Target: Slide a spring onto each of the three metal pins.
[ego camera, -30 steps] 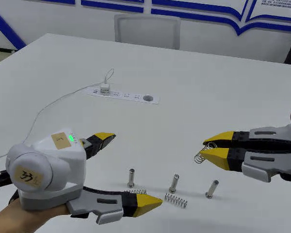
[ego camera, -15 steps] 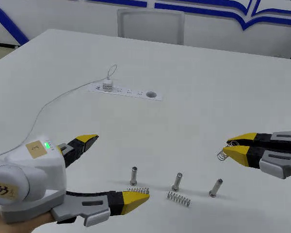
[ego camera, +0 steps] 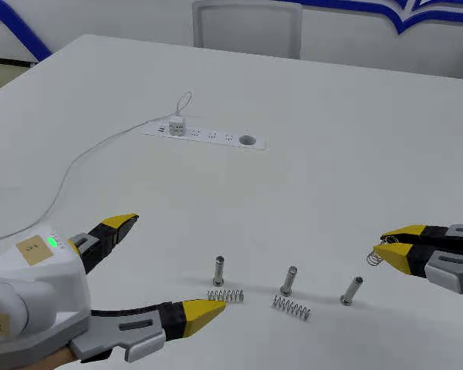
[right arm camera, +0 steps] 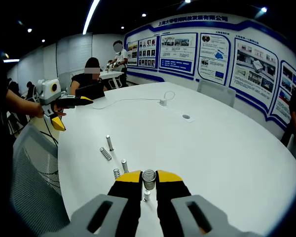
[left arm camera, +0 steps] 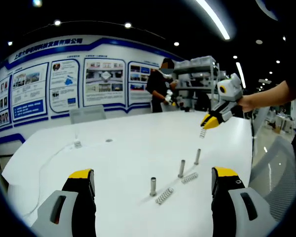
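yellow-tipped and spread wide, your left gripper (ego camera: 162, 267) sits at 7 o'clock in the head view, holding nothing. its lower tip lies just beside a loose spring.

your right gripper (ego camera: 383, 242) reaches in from 3 o'clock. its jaws are narrow and pinched on the held spring (ego camera: 376, 257), which hangs off the tips above the white table (ego camera: 332, 169).

three metal pins stand on end in a row near 6 o'clock on the table: the left pin (ego camera: 219, 270), the middle pin (ego camera: 288, 280) and the right pin (ego camera: 352, 290). none of them carries a spring yet.

the first loose spring (ego camera: 225, 294) lies flat at 6 o'clock of the left pin, just beside its base. the second loose spring (ego camera: 292, 307) lies flat at 6 o'clock of the middle pin. the held spring is at 2 o'clock of the right pin, near it but apart.

in your right gripper view you look down the coil end-on between the yellow tips, with the right pin just under it at 6 o'clock.

a white power strip (ego camera: 208, 136) lies further out toward 12 o'clock, and its cable (ego camera: 77, 159) trails off toward 8 o'clock. a grey chair (ego camera: 247, 27) stands at the table's far edge.
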Demonstrator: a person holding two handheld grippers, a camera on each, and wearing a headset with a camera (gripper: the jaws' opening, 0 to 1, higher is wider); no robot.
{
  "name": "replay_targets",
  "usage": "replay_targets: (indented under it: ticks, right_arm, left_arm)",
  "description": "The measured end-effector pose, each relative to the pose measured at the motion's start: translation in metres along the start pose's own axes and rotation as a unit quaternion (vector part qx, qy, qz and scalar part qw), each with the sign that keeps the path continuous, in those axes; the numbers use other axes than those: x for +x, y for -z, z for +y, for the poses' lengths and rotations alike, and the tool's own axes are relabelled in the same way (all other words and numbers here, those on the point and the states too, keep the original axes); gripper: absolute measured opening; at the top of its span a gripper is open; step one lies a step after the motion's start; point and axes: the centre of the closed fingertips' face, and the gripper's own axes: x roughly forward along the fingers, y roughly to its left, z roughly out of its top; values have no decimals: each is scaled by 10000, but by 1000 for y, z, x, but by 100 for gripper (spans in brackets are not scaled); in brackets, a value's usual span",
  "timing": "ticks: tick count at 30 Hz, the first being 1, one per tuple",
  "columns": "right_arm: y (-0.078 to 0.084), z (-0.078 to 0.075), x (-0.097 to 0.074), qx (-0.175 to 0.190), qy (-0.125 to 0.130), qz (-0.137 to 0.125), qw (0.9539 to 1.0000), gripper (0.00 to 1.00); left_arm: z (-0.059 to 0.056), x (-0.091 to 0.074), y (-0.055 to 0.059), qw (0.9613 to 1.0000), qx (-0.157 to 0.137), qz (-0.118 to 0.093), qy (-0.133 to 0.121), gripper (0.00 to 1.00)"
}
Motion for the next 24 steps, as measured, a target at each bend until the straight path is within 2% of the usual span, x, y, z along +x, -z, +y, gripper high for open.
replay_targets:
  ticks: [6,11,20,24]
  right_arm:
    - [11,-3,6,106,22,95,9999,11]
    - [15,-5,10,112,91,116,9998,11]
    - [21,-1,18,244,-13,168,9996,11]
    - [25,0,22,263,-36,209,9994,11]
  left_arm:
    - [1,-5,7,9998,48,-6,-204,100]
    - [1,-10,14,9996,-119,36,-254,100]
    - [1,-14,26,9988,-282,152,-374,100]
    - [-3,-14,31,9985,-333,195,-381,100]
